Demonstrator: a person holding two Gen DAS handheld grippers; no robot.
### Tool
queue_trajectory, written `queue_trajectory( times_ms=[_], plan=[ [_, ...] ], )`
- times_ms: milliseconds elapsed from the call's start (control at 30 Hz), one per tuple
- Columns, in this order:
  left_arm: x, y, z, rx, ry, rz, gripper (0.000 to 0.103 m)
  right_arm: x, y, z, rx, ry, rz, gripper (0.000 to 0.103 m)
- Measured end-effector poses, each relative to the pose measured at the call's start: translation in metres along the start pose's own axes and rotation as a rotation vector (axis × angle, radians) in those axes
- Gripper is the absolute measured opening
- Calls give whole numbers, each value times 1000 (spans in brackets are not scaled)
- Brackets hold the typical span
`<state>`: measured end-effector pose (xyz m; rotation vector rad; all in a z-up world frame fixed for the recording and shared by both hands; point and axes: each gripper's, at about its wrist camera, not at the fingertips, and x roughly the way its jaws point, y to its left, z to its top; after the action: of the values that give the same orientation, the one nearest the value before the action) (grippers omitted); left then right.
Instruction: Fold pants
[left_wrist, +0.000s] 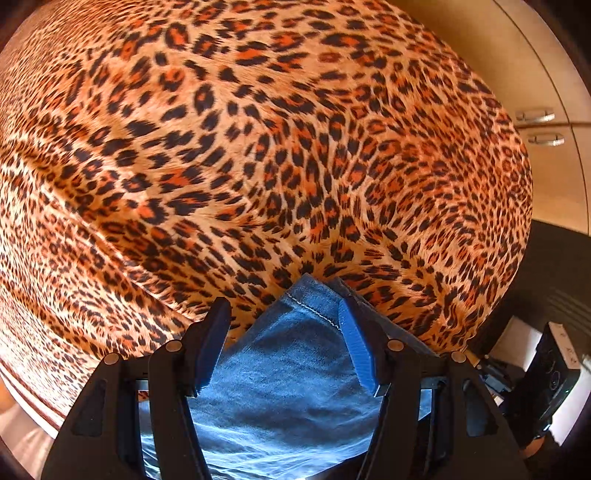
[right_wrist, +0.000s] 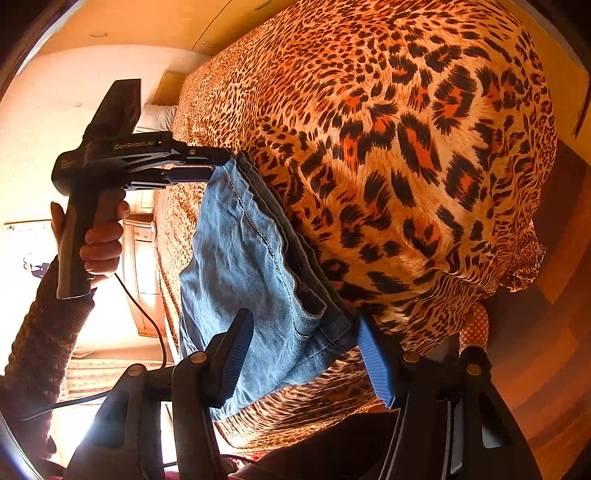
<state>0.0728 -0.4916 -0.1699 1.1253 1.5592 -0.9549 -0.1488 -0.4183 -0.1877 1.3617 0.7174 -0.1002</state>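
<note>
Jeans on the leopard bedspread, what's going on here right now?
A person is folding blue denim jeans over a bed covered in a leopard-print bedspread. In the right wrist view the left gripper looks pinched on one corner of the jeans' edge. The right gripper has its fingers spread on either side of the other corner, not clamped. The denim hangs between the two, above the bedspread; the fold is not laid down yet.

The pants (right_wrist: 251, 266) lie on the bedspread (right_wrist: 406, 147), near its edge. The left gripper (right_wrist: 218, 164) sits at their far corner, the right gripper (right_wrist: 306, 350) at their near corner.
</note>
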Motion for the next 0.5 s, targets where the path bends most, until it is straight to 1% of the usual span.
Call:
queue_trajectory(
  times_ms=[33,67,100,133,167,200,267,333,433,467,500],
  plan=[
    [3,-6,2,29,12,0,64,-1,2,-2,-3,-6,5,60],
    [7,-12,3,58,24,-4,69,-2,2,-4,-8,-13,11,60],
    [11,-19,3,90,40,-7,71,-3,4,-6,-15,-19,12,60],
    [15,-27,3,128,50,7,74,-3,7,-9,-21,-25,9,60],
    [17,-35,0,174,50,21,82,-3,8,-11,-25,-29,12,60],
    [19,-44,-3,222,53,26,84,-2,11,-13,-29,-36,17,60],
    [21,-58,-12,314,58,40,86,0,15,-17,-30,-51,17,60],
    [22,-67,-19,378,63,43,85,2,17,-20,-23,-73,17,60],
    [18,-70,-28,379,42,5,84,6,16,-26,9,-106,15,60],
    [18,-68,-35,374,26,3,79,7,16,-28,22,-116,9,60],
    [17,-65,-41,372,5,14,69,8,16,-30,32,-125,11,60]
  ],
)
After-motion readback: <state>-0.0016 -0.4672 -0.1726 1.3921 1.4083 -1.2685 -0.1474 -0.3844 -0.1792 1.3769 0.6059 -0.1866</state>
